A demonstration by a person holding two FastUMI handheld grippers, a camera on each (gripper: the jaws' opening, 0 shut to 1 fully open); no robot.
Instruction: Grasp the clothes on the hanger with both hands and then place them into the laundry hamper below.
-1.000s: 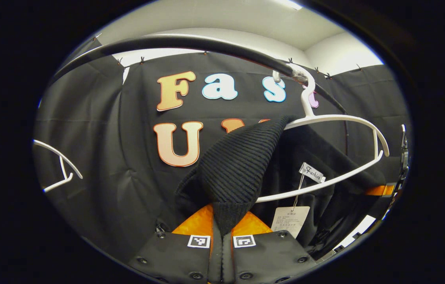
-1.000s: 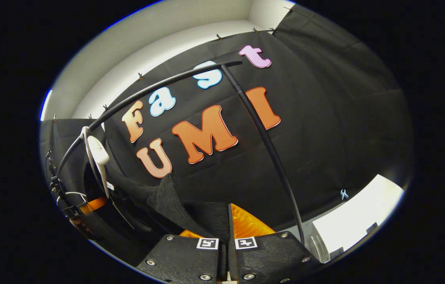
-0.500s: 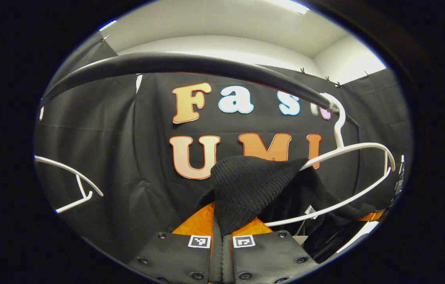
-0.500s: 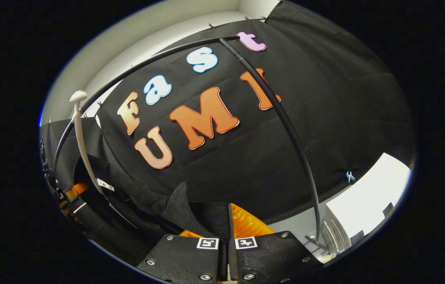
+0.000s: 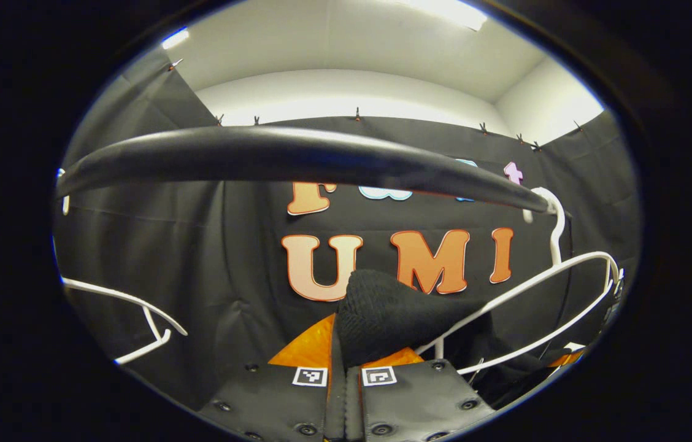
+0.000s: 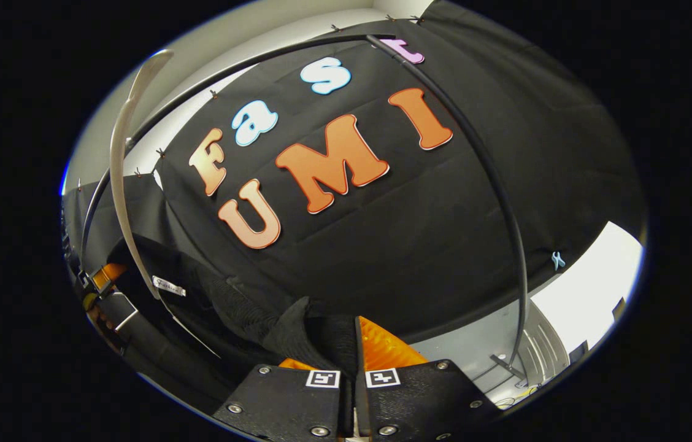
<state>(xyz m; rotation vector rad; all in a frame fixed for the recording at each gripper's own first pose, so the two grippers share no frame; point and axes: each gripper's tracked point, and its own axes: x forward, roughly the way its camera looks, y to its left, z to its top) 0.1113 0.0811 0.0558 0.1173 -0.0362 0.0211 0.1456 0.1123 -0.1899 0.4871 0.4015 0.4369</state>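
Two grips: both on the black knit, lower centre of each view.
Rail [image 5: 297,153]: black bar, now across upper middle of left gripper view, lower in frame than a second ago.
Knit [image 5: 383,307]: bunched lower than before, sliding down off the hanger; in right gripper view a dark fold [image 6: 297,331] at lower centre.
Hanger [image 5: 542,294]: white, right of frame, on the rail, left arm now bare.
Left gripper [image 5: 345,368]: jaws narrow, pinching knit.
Right gripper [image 6: 353,368]: jaws narrow, pinching knit.
Meaning: garment nearly free; lowering to the hamper likely next.
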